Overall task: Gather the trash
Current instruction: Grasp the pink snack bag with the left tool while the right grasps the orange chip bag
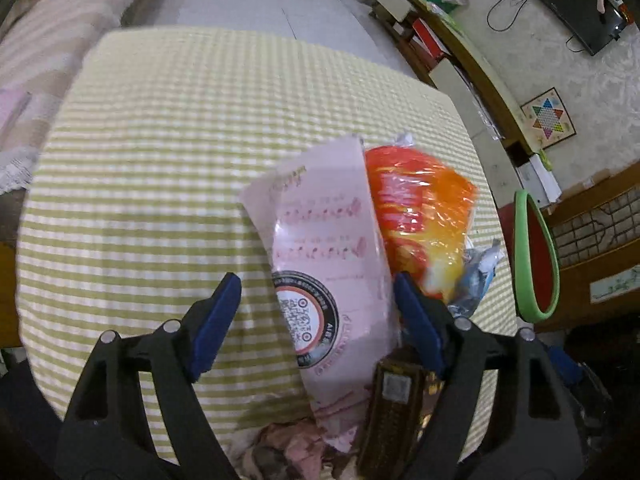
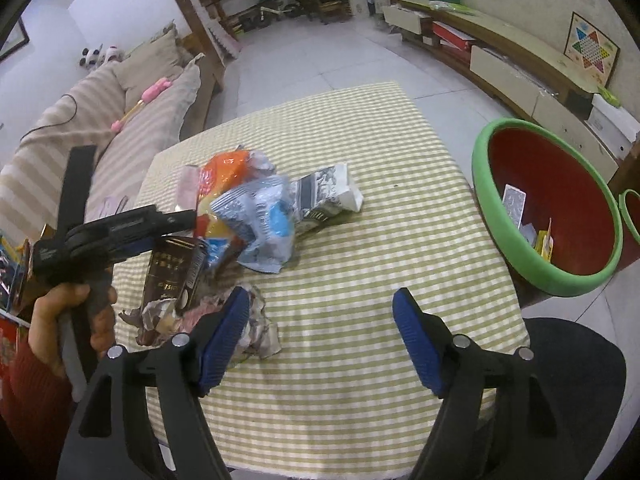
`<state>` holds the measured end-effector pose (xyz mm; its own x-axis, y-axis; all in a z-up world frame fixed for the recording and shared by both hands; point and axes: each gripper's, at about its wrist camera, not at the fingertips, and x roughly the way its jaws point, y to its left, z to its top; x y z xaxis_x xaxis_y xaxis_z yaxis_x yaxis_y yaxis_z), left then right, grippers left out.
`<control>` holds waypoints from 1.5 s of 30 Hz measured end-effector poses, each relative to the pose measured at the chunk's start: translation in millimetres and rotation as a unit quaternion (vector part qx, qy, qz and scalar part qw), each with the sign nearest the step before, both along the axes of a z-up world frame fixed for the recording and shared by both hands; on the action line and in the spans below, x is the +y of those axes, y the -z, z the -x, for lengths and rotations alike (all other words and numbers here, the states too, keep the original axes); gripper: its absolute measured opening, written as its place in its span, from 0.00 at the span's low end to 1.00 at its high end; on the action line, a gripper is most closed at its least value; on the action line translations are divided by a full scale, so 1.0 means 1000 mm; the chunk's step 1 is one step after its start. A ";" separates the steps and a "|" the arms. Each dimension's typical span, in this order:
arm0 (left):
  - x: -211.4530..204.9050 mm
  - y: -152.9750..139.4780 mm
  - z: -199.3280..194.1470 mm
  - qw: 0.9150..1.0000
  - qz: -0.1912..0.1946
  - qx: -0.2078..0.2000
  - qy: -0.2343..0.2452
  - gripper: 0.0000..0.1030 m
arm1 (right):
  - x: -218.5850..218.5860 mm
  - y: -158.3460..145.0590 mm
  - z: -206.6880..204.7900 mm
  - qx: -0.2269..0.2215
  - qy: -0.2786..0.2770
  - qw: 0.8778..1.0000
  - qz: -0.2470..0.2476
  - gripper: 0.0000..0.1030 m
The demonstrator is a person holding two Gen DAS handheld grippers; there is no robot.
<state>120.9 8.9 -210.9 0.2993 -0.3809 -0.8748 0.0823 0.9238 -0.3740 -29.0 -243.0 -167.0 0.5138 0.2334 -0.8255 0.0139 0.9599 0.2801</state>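
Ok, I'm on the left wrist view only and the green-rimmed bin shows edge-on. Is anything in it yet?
Observer: Yes. The green-rimmed bin already holds a few pieces, among them a grey patterned packet.
Operator: And the other side, holding anything?
Observer: No. The right claw is open and empty over the checked tablecloth, with a crumpled paper wad by its left pad.
Operator: Anything hidden past the orange wrapper?
Observer: A black-and-white carton lies on its side there.
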 end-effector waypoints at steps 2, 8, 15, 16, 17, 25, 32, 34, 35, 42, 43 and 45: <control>0.004 0.009 0.000 1.000 0.021 0.019 -0.007 0.74 | 0.003 0.001 0.002 0.002 -0.006 1.000 0.002 0.70; 0.021 -0.008 0.016 0.999 0.031 -0.034 -0.024 0.48 | 0.009 0.002 -0.002 0.008 -0.013 1.000 0.004 0.70; 0.055 -0.047 0.035 0.991 0.041 -0.099 -0.076 0.47 | 0.033 -0.016 -0.027 -0.023 -0.049 0.999 -0.001 0.70; 0.058 -0.050 0.039 0.990 0.039 -0.105 -0.081 0.47 | 0.041 -0.020 -0.036 -0.031 -0.063 0.998 0.000 0.70; 0.061 -0.054 0.045 0.989 0.036 -0.112 -0.088 0.47 | 0.048 -0.023 -0.044 -0.036 -0.076 0.996 0.001 0.70; 0.077 -0.066 0.078 0.985 0.025 -0.124 -0.121 0.48 | 0.114 -0.015 -0.116 -0.038 -0.168 0.984 0.054 0.57; 0.084 -0.075 0.083 0.984 0.014 -0.134 -0.121 0.48 | 0.150 0.028 -0.143 0.001 -0.211 0.971 0.116 0.57; 0.085 -0.074 0.085 0.984 0.012 -0.132 -0.122 0.48 | 0.155 0.040 -0.146 0.013 -0.216 0.968 0.129 0.57; 0.086 -0.073 0.085 0.984 0.011 -0.131 -0.123 0.48 | 0.157 0.046 -0.145 0.017 -0.218 0.966 0.136 0.58; 0.089 -0.070 0.086 0.983 0.011 -0.123 -0.133 0.48 | 0.145 0.047 -0.140 0.011 -0.201 0.972 0.119 0.36; 0.089 -0.070 0.086 0.983 0.011 -0.123 -0.133 0.48 | 0.144 0.043 -0.140 0.006 -0.196 0.974 0.117 0.36; 0.088 -0.070 0.086 0.983 0.011 -0.123 -0.132 0.48 | 0.137 0.033 -0.136 -0.006 -0.189 0.976 0.104 0.35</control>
